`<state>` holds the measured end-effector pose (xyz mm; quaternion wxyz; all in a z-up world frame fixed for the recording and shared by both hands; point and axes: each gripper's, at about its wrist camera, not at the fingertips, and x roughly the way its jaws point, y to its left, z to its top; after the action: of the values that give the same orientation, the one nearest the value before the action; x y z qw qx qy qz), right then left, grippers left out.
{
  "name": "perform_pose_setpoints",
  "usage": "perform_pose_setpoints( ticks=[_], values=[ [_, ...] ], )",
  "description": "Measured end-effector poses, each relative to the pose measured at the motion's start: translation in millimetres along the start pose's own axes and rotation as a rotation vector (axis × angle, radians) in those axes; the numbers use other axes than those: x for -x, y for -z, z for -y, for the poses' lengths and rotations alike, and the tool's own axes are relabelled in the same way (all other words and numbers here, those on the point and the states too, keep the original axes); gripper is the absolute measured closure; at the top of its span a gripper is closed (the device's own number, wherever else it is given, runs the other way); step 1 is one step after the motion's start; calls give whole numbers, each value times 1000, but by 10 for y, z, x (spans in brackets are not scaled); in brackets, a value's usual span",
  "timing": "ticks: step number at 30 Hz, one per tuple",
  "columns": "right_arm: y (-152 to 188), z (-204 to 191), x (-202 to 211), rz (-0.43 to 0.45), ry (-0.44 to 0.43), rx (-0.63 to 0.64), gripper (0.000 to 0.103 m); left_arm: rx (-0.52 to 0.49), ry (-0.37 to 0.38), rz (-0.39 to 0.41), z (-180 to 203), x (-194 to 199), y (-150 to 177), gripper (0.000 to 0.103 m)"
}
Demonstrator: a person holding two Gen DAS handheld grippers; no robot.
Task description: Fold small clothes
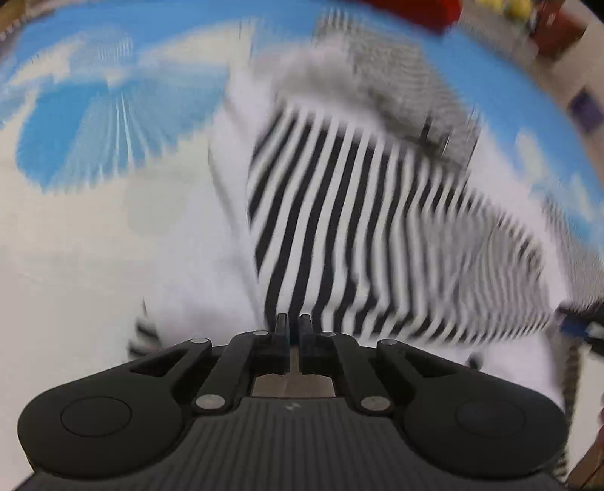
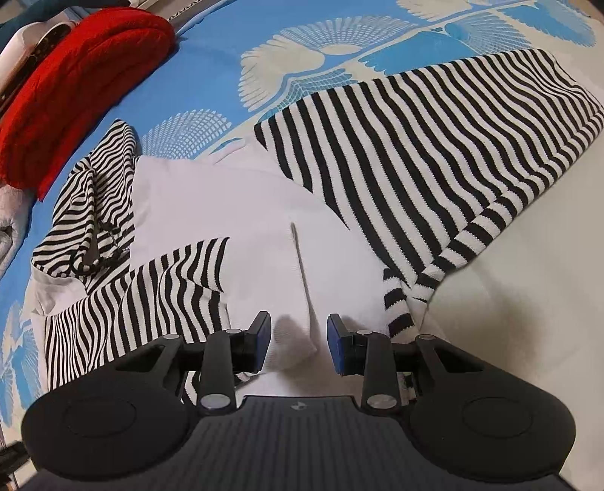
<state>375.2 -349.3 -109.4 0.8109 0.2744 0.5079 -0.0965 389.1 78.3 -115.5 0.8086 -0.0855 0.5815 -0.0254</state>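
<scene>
A black-and-white striped garment with white panels [image 2: 241, 211] lies spread on a blue and white patterned sheet [image 2: 211, 64]. Its striped body [image 2: 415, 151] stretches to the right, a striped sleeve [image 2: 151, 302] lies at the lower left, and a striped hood with a cord [image 2: 98, 196] is further left. My right gripper [image 2: 299, 336] stands open just above the white panel's near edge, its blue pads [image 2: 264, 332] clear of the cloth. The left wrist view is blurred. There my left gripper [image 1: 293, 325] is shut on the garment [image 1: 358, 226] where stripes meet white.
A folded red knit piece [image 2: 75, 87] lies at the sheet's far left corner and shows again as a red blur [image 1: 415, 9]. Grey cloth [image 2: 7, 223] sits at the left edge. Shelving with yellow things [image 1: 517, 7] stands beyond the sheet.
</scene>
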Motion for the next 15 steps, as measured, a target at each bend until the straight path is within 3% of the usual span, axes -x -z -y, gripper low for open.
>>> perform_pose_setpoints(
  ticks=[2, 4, 8, 15],
  values=[
    [4, 21, -18, -10, 11, -8, 69, -15, -23, 26, 43, 57, 3, 99],
    [-7, 35, 5, -6, 14, -14, 69, -70, -66, 102, 179, 253, -22, 94],
    [-55, 35, 210, 66, 12, 27, 69, -113, -34, 238, 427, 653, -33, 66],
    [-258, 282, 696, 209, -9, 36, 69, -187, 6, 371, 818, 1089, 93, 66]
  ],
)
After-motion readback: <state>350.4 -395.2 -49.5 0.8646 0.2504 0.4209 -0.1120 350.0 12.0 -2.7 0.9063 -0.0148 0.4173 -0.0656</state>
